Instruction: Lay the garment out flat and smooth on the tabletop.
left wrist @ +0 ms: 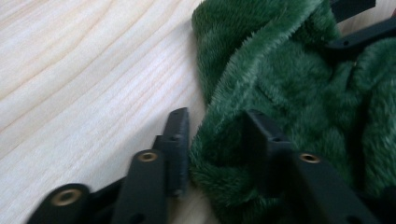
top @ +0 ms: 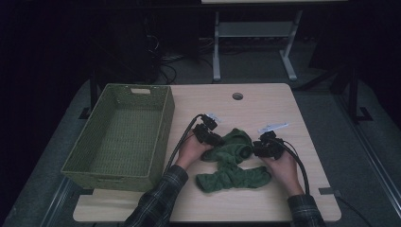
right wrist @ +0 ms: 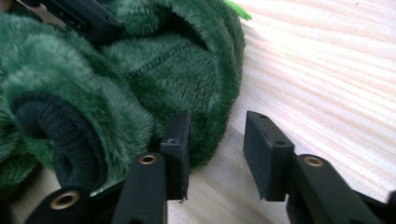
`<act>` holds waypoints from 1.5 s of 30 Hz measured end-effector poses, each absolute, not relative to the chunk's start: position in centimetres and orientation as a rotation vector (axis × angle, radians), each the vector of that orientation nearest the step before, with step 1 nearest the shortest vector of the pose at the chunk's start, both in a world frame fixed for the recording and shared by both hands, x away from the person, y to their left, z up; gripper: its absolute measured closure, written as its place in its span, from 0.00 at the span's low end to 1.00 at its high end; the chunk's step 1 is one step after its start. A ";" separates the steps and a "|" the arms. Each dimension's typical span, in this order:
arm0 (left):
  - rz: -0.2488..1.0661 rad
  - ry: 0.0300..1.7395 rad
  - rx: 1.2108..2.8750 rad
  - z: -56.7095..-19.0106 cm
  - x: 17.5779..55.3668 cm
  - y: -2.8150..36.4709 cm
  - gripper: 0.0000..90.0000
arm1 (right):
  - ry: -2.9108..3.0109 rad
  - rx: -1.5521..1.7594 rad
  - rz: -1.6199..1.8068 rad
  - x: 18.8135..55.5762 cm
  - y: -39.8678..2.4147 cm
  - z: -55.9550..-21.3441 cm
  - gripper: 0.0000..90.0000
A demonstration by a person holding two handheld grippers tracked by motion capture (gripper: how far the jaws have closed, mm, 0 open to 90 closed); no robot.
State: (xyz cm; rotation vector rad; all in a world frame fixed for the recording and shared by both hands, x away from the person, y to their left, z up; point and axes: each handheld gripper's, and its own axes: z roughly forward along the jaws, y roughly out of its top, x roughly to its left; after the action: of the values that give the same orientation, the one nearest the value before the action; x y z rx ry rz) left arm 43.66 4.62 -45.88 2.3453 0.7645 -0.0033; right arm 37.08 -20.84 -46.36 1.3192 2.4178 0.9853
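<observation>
We see a dark green plush cloth lying crumpled on the light wooden table, near its middle, to the right of the green woven basket and apart from it. Its pile is thick and furry, bunched into folds and rolls, with one long roll stretching along the near edge. In the right gripper view a fold curls into a tube with a darker inside.

The left gripper sits at the cloth's left edge, jaws parted; a lump of the fabric lies between them, though we cannot tell for certain whether the pads press on it. The right gripper stands at the cloth's right edge, jaws apart over bare wood, one jaw against the pile.
</observation>
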 end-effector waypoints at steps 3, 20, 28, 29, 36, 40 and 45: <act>-0.001 0.767 2.351 -45.9 43.4 5.0 0.84 | 2.425 1.321 0.988 37.0 -20.8 -46.6 0.83; 0.160 0.833 2.140 -43.8 43.5 8.3 0.97 | 2.345 1.242 1.020 39.9 -22.3 -43.4 0.98; 0.196 0.897 2.139 -45.8 44.7 8.3 0.97 | 2.375 1.223 0.949 43.1 -21.2 -45.5 0.98; 0.195 0.901 2.152 -46.1 44.8 8.3 0.97 | 2.379 1.226 0.934 43.3 -21.0 -45.7 0.98; 0.164 0.954 2.135 -46.9 45.3 8.4 0.77 | 2.387 1.238 0.892 43.8 -20.5 -46.3 0.87; 0.154 0.946 2.093 -44.9 44.6 8.9 0.67 | 2.339 1.253 0.963 43.1 -21.4 -44.6 0.79; 0.162 0.922 2.088 -43.3 43.2 9.5 0.60 | 2.307 1.300 1.021 42.0 -23.0 -43.0 0.72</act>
State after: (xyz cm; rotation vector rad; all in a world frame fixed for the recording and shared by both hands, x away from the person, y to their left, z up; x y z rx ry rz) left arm 43.17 9.45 -43.33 2.0885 0.9217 0.1622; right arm 41.95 -22.97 -43.03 1.3004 2.3072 1.0214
